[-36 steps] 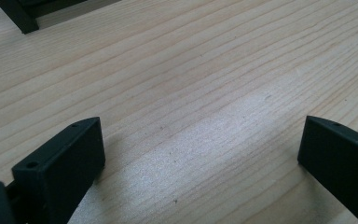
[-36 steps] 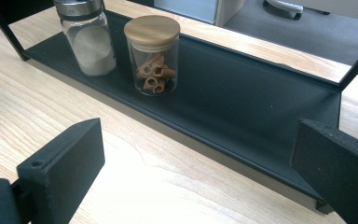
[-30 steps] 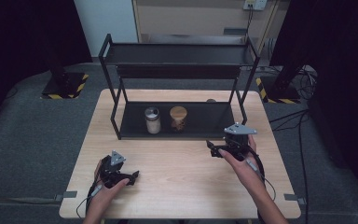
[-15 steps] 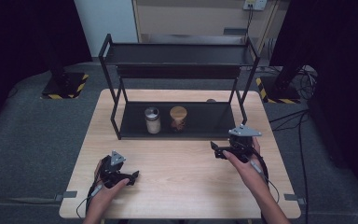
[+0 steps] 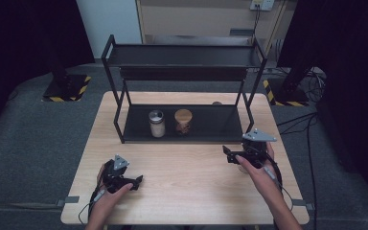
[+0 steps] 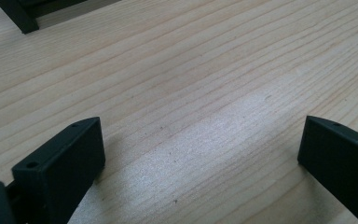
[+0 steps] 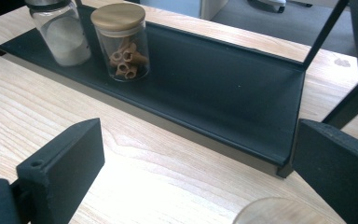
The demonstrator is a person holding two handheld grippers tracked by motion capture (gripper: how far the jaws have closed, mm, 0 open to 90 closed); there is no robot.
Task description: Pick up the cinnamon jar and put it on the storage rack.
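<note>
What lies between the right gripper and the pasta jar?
Bare tabletop, then the shelf's front lip, in the right gripper view; the right gripper stands open short of the pasta jar.

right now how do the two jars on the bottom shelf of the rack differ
The left jar has a metal lid and holds white powder; the right jar has a wooden lid and holds tube pasta. In the high view the left one reads white and grey, while the right one reads brown. Both are clear glass, upright, side by side on the rack.
</note>
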